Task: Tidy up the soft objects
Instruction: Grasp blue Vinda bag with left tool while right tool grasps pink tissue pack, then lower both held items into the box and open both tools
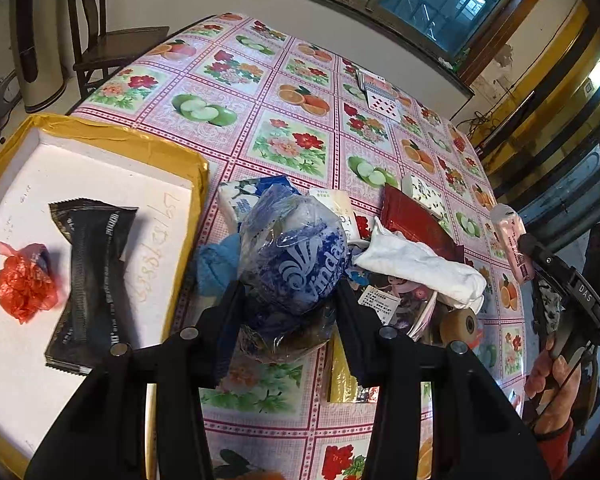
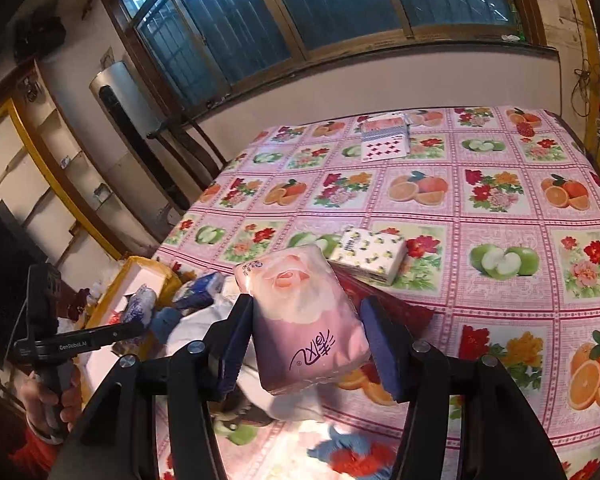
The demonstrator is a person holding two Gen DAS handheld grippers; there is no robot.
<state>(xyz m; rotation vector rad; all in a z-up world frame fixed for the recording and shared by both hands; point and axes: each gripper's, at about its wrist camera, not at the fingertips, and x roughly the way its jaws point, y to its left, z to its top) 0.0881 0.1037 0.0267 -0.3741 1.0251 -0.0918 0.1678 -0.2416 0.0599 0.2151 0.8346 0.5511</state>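
My left gripper [image 1: 288, 304] is shut on a crumpled blue-and-clear plastic bag [image 1: 296, 256], held just right of a white foam tray [image 1: 16, 360] with a yellow taped rim. In the tray lie a black packet [image 1: 88, 280] and a red plastic bag [image 1: 26, 282]. My right gripper [image 2: 306, 312] is shut on a pink tissue pack [image 2: 304, 320] and holds it above the table. Below it is a pile: a white cloth [image 1: 416, 264], a red packet [image 1: 412, 216], a blue cloth [image 1: 216, 264] and a patterned tissue pack [image 2: 370, 254].
Playing cards [image 2: 386, 140] lie at the far side of the fruit-and-flower tablecloth [image 1: 284, 120]. A tape roll [image 1: 460, 324] and small printed packets sit in the pile. A wooden chair [image 1: 112, 40] and a tall white appliance [image 2: 120, 112] stand past the table's far-left corner.
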